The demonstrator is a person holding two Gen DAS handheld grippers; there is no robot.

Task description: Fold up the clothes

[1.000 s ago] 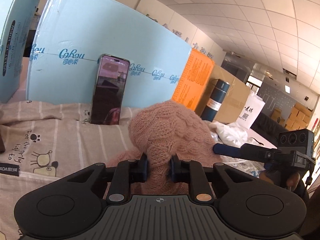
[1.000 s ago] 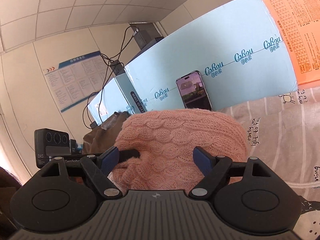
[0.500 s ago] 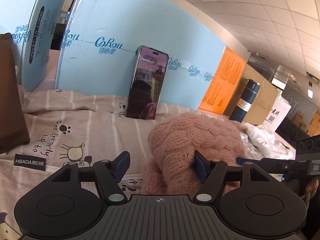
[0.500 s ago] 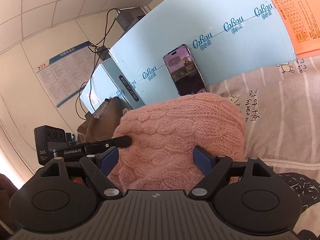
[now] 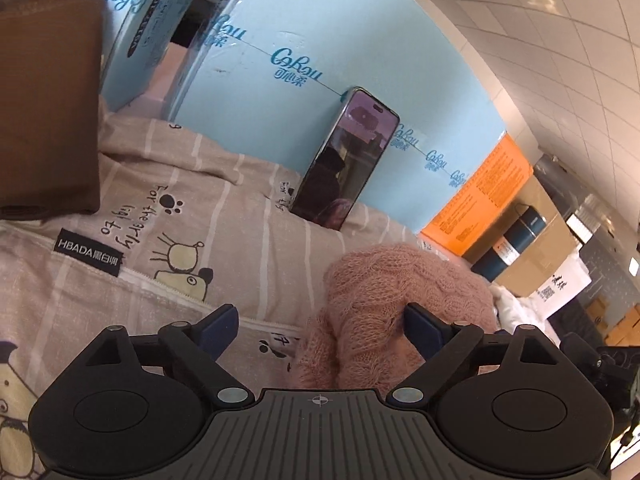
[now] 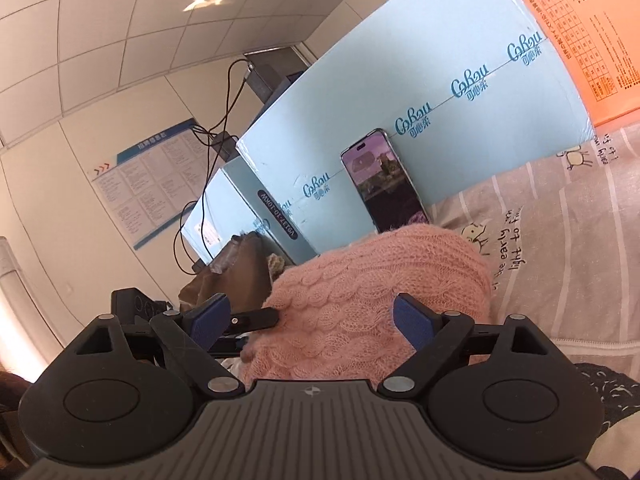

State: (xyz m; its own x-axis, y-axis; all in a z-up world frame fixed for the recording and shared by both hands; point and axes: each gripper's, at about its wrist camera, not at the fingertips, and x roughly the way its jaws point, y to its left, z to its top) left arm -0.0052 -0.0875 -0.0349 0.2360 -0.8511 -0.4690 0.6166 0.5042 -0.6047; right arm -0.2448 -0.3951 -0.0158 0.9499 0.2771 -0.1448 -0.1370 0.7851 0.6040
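A pink cable-knit sweater lies bunched in a mound on the striped cartoon-print sheet. My left gripper is open; the sweater's edge sits by its right finger. In the right wrist view the sweater fills the space between the fingers of my open right gripper, which grips nothing. The left gripper's finger shows at the sweater's left side.
A phone leans upright on a light blue box behind the sheet. A brown folded garment lies at the left. An orange box, a dark blue bottle and white cloth are at the right.
My left gripper let go of the sweater, opened, and swung left and down. The sweater settled into a lower mound. My right gripper stayed open.
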